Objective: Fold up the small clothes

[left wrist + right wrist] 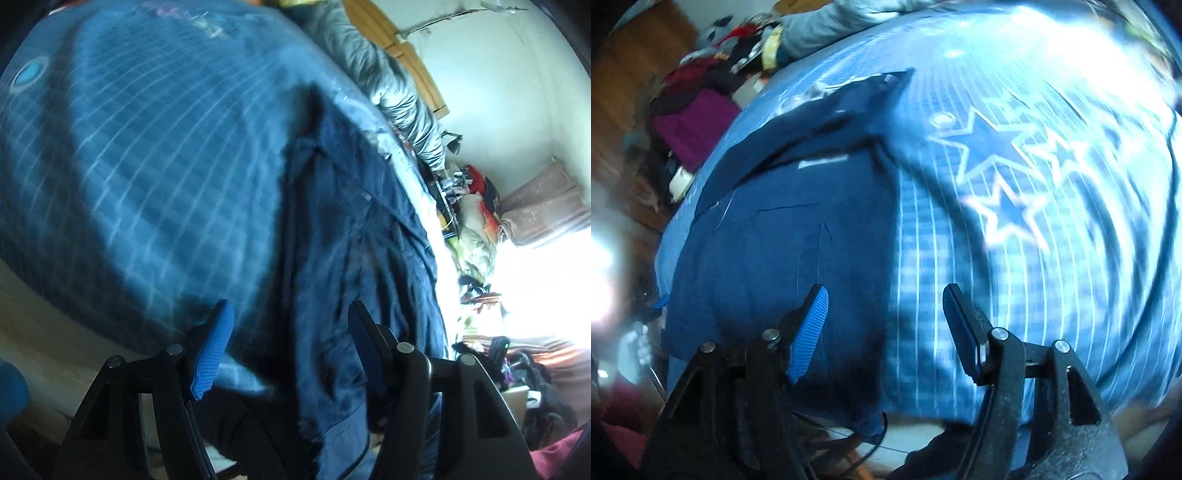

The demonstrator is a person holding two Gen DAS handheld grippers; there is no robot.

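left tongs (290,325) — black arms; blue ribbed pads; silver pins | right tongs (884,314) — same

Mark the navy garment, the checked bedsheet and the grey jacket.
navy garment (783,258), right wrist view, middle of its flat panel.
checked bedsheet (147,155), left wrist view, bare gridded area.
grey jacket (391,85), left wrist view, padded body.

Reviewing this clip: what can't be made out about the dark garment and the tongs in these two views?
- Dark blue garment: its type is unclear; motion blur smears both views.
- Its near hem: cut off behind the right tongs and the frame's bottom edge.
- Left tongs: open, but contact with the cloth is unreadable through blur.
- Bedspread pattern: streaked; glare whitens it in the right wrist view.
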